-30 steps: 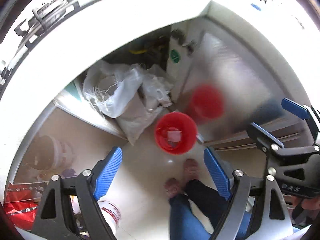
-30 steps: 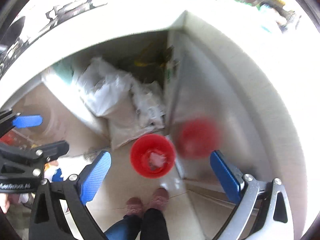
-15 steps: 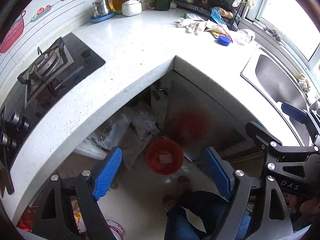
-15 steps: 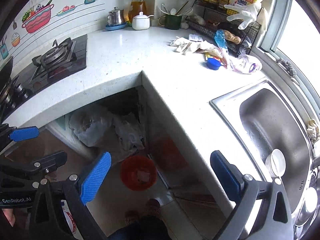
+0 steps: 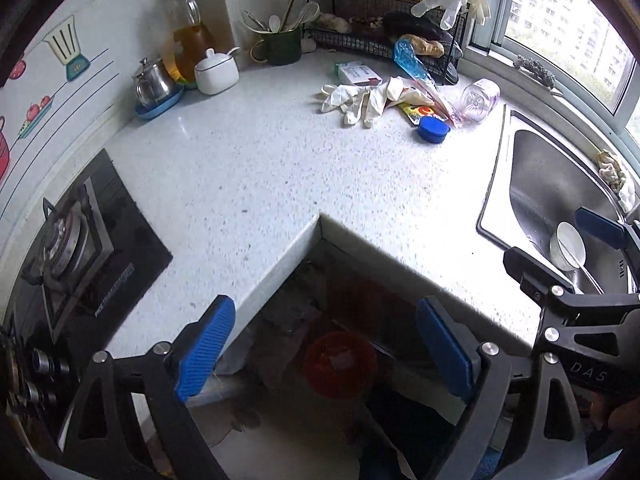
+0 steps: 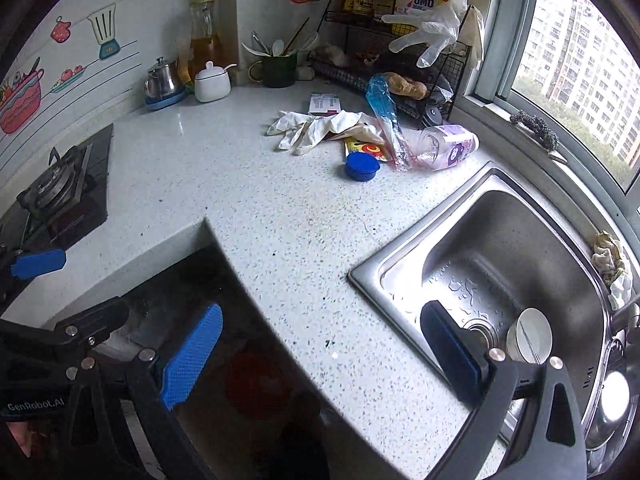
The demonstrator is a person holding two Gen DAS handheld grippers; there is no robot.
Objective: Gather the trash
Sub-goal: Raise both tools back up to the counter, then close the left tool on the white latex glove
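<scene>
- Both tongs, the left gripper (image 5: 320, 344) still widening and the right gripper (image 6: 320, 356) spread, carry nothing.
- Gloves (image 5: 360, 98), wrapper (image 5: 418, 110), blue lid (image 5: 433, 129) and bottle (image 5: 480, 100) lie uncollected on the counter (image 5: 260, 184).
- The red bin (image 5: 340, 364) waits on the floor below.

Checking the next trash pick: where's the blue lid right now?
On the countertop, in both wrist views: the blue lid lies just in front of the crumpled gloves, left of the sink.
</scene>
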